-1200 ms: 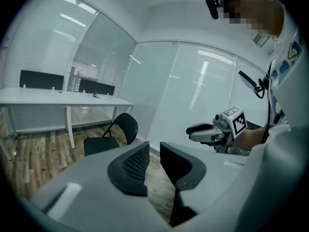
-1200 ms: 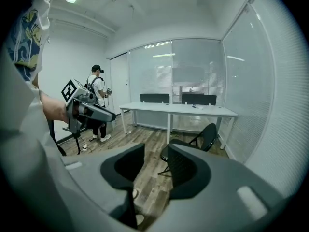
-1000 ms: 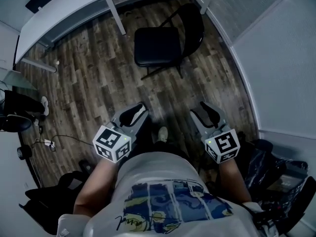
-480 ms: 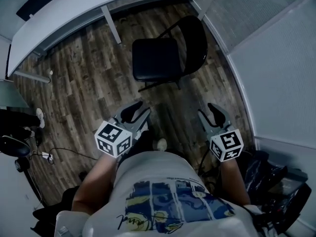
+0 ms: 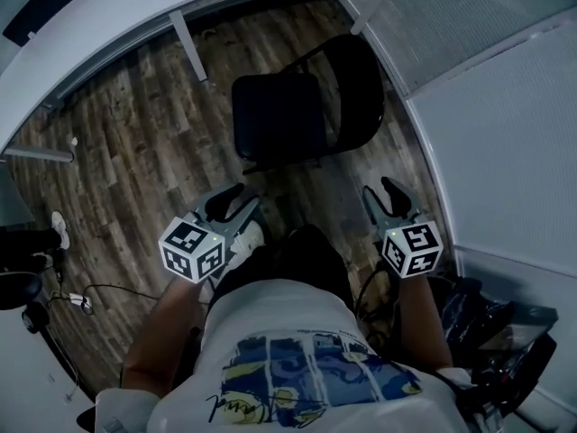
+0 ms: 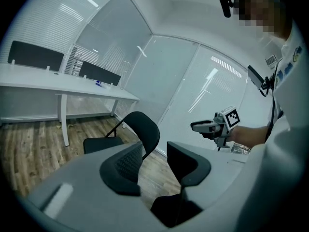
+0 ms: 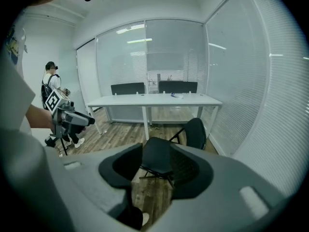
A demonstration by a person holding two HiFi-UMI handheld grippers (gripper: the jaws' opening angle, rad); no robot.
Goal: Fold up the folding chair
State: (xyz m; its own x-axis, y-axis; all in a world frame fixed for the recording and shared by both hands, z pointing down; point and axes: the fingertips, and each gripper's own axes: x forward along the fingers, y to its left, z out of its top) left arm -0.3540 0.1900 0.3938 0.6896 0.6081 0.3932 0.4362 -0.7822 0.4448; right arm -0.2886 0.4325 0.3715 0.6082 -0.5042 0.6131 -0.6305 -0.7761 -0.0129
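Between the jaws of the left gripper there is only air and a stretch of floor. Those jaws have just been opening and now stand moderately apart, gripping nothing. The right gripper also has its jaws apart. The chair shows through the gap, but far beyond it, so this gripper is empty too.

Seen from the head, the left gripper and the right gripper are held out in front of the person at either side, both well short of the chair.

The folding chair stands unfolded toward the floor's far right corner. Its seat is down and its backrest is next to the glass partition, with a leg of the white desk just beyond.

Compared with a second ago, the chair fills more of the head view and sits nearer both grippers, so the person has closed in on it. By my reading this is still the approach. Nothing has touched the chair, and the widening left jaws look like preparation for a first hold on the seat or frame.
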